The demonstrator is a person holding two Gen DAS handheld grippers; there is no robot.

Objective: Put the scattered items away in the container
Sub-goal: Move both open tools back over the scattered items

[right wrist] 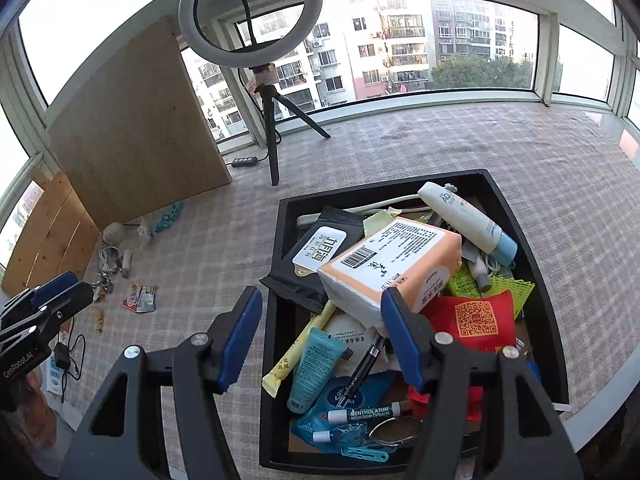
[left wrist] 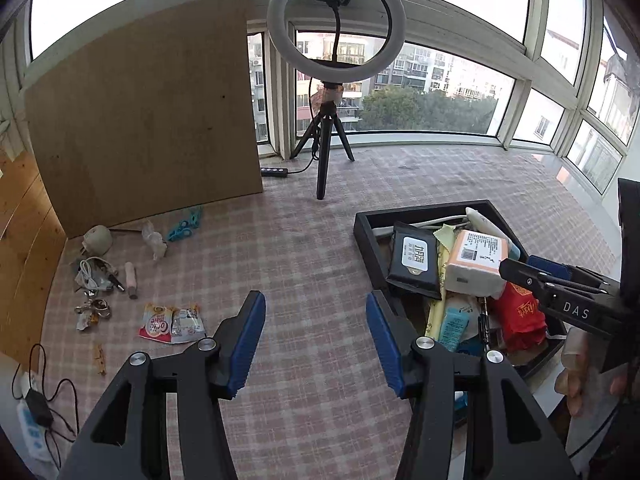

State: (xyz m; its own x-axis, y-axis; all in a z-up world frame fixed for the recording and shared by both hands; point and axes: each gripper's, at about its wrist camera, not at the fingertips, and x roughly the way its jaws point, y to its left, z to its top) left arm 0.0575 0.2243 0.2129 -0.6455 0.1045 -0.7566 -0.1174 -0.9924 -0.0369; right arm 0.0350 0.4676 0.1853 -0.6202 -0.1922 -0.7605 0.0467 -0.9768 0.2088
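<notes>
Both grippers hang released and empty: the left gripper [left wrist: 316, 344] over checked cloth, the right gripper [right wrist: 322, 338] at the black container [right wrist: 536, 264], lower right, piled with a tissue pack [right wrist: 394, 264]. Scattered items [left wrist: 100, 276] remain at left.

One black tray [right wrist: 516, 216], one ring light [right wrist: 250, 16], two claws.

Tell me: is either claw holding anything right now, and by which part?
Nothing is held. The left claw and right claw are both open with nothing between their pads.
</notes>
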